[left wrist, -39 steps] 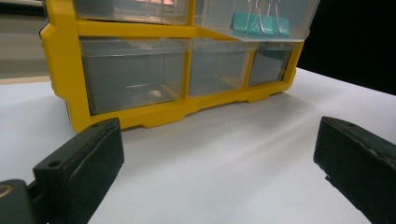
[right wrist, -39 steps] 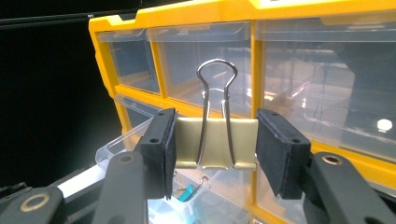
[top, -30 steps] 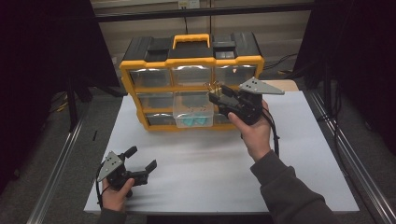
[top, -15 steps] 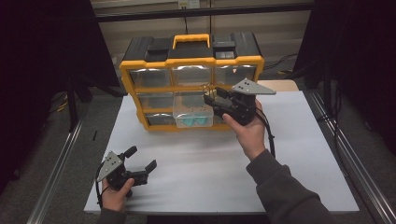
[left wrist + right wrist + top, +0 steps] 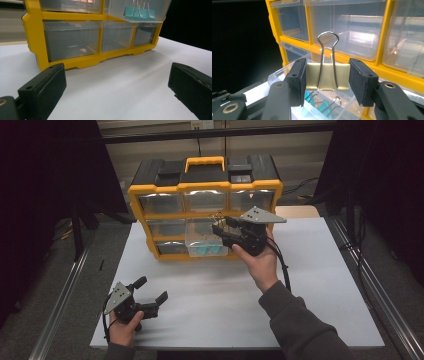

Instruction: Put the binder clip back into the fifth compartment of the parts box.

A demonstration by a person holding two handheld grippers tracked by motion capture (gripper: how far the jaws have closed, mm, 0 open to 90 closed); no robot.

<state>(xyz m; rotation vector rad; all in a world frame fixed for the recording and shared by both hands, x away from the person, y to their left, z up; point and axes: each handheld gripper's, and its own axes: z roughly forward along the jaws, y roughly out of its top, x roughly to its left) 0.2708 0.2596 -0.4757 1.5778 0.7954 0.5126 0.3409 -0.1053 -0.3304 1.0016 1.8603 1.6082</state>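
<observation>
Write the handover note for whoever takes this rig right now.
Right gripper: shut on a gold metal binder clip, held above the pulled-out clear plastic drawer of the yellow and black drawer organizer.
Left gripper: open, holding nothing, low over the white table near its front edge.
Done: teal binder clips already lie in that drawer.
Left: probably drop the gold clip in and shut the drawer.

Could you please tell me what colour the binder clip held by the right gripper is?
Gold, with silver wire handles; the metal binder clip shows best in the right gripper view.
</observation>
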